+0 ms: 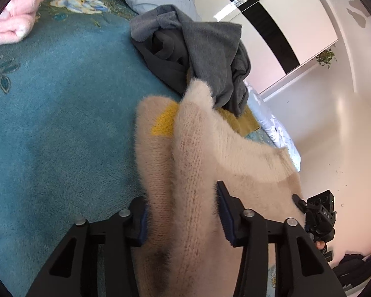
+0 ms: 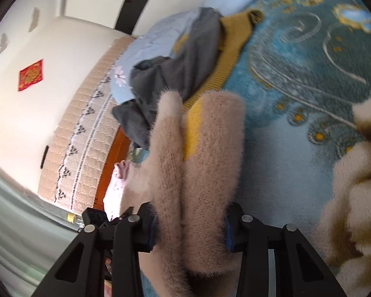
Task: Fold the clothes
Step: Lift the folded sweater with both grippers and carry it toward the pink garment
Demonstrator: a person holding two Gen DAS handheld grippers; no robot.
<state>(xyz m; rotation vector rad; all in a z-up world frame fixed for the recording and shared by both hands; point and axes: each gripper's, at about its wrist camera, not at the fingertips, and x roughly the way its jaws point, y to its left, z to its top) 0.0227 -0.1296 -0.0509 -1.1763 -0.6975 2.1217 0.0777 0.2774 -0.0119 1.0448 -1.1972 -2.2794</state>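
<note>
Teal blanket (image 1: pixel 49 123); fingers (image 1: pixel 225 212) seemingly pinching sweater (image 1: pixel 193 173).

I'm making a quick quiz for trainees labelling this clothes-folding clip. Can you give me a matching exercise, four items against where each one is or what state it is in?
Things:
1. fuzzy beige sweater
2. grey garment
3. pink blanket
4. mustard knit

Places or states:
A. crumpled in a heap on the teal bedspread
B. lying partly under the grey heap
C. pinched by both the left gripper and the right gripper
D. at the far corner of the bed in the left wrist view

Pairs: 1-C, 2-A, 3-D, 4-B
</note>
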